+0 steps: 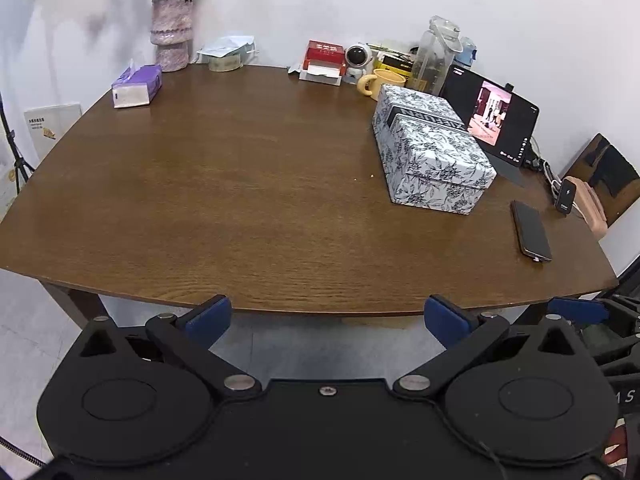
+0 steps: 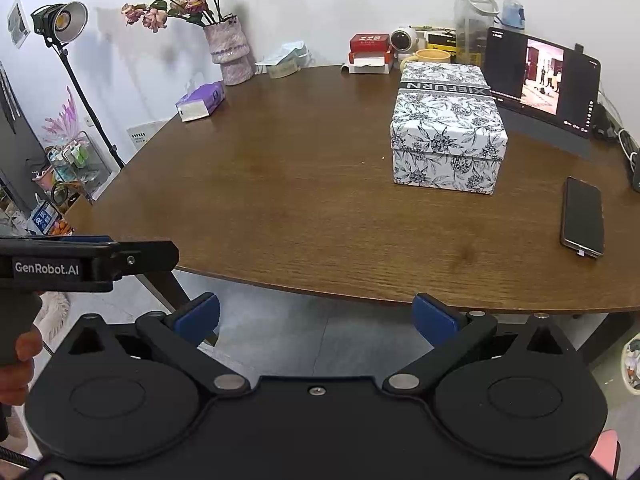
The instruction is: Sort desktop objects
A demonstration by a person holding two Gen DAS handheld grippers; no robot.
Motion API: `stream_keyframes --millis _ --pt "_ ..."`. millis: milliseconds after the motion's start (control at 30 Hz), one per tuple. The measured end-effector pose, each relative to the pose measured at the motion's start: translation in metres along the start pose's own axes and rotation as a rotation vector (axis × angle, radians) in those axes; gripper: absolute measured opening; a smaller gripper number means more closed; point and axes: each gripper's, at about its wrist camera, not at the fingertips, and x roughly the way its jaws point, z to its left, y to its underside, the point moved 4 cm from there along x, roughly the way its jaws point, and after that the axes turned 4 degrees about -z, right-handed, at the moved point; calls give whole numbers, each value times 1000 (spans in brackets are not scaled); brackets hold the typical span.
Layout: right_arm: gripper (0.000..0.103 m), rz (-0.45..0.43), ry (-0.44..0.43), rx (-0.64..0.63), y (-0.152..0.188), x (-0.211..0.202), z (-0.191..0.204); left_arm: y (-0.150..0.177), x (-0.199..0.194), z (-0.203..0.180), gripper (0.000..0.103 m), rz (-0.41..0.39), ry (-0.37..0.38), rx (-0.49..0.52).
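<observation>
We hold both grippers short of the near edge of the wooden table (image 1: 224,184), over the floor, with nothing between their fingers. The left gripper (image 1: 327,318) has its blue-padded fingers (image 1: 210,318) spread wide apart, touching nothing. The right gripper (image 2: 316,316) is spread just as wide, its blue pads (image 2: 434,318) also clear of the table edge. From the right wrist view we see the left gripper from the side, level with the table's near left corner, with a hand (image 2: 18,364) wrapped around its grip.

We take the floral-patterned box (image 2: 448,128) as our landmark: it sits closed on the right half of the table, its lid on. Just behind it to the right a tablet (image 2: 544,80) stands propped with a video on its screen. Nearer to us and to the right of the box, apart from it, a dark phone (image 2: 583,216) lies flat. Behind the box, along the wall, are a yellow mug (image 2: 432,56), a small white robot figure (image 2: 404,42), a red-and-white box (image 2: 369,52) and a clear water bottle (image 2: 474,16). Well to the left of the box, at the far side, lie a purple tissue pack (image 2: 200,100) and a vase of pink flowers (image 2: 230,54).
</observation>
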Motion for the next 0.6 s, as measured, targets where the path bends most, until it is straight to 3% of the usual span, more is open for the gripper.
stream_keyframes --millis 600 --pt "103 -26 9 -3 -4 2 -3 1 3 -6 103 -4 -19 11"
